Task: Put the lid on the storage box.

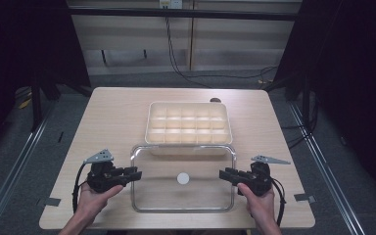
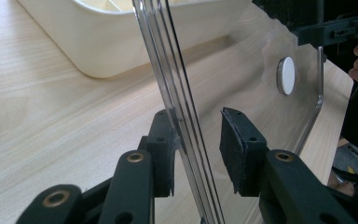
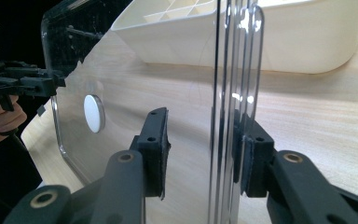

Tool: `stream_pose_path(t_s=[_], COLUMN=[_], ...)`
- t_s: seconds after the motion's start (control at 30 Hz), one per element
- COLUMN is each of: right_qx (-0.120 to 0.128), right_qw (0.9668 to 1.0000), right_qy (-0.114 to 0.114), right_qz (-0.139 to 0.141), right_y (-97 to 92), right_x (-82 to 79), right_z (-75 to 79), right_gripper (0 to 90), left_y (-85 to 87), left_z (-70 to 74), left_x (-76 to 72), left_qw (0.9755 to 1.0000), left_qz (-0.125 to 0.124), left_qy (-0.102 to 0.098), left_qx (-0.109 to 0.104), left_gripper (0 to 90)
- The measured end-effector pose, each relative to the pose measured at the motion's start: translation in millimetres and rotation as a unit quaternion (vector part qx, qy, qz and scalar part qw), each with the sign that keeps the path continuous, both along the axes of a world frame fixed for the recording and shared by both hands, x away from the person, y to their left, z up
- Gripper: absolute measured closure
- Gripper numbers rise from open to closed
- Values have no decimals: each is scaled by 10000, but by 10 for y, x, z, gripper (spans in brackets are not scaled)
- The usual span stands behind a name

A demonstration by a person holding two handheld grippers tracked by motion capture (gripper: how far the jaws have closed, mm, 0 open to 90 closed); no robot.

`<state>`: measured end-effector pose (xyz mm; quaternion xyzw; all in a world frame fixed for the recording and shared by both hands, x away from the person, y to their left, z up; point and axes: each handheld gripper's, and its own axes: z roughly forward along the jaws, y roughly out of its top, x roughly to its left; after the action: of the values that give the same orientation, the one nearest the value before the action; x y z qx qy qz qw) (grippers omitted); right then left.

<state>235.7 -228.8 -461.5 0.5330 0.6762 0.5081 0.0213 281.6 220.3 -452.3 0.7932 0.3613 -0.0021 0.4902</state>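
On pale wood table (image 1: 112, 122) — cream tray (image 1: 188, 123), clear lid (image 1: 183, 208); dark room.

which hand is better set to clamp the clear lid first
Left, narrowly. The left tongs have one pad against the clear lid rim, the other a small gap away. The right tongs also straddle the rim, but their free pad stands farther off.

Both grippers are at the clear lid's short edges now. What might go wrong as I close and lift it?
1. In the left gripper view one pad touches the clear lid, the other stands off; closing could push the edge sideways.
2. The right gripper looks the same, so grip may be uneven and the lid could tilt or slip.
3. The lid's far edge lies near the cream tray and might knock it.
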Motion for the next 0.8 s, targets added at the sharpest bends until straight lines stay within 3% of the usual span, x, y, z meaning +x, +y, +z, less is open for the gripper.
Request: stream_pose_path(t_s=[0.33,0.8], right_qx=[71,-70], right_qw=[9997,9988], right_qy=[-245,-470], right_qz=[-51,-79], right_y=[-8,17], right_x=[-48,-60], right_z=[92,198], right_gripper=[623,622], left_y=[23,37], left_z=[62,111], left_x=[-25,-28], left_qw=[9999,9996], left_qz=[62,101], left_qy=[-99,-154], left_qx=[-125,-208], left_gripper=[705,720])
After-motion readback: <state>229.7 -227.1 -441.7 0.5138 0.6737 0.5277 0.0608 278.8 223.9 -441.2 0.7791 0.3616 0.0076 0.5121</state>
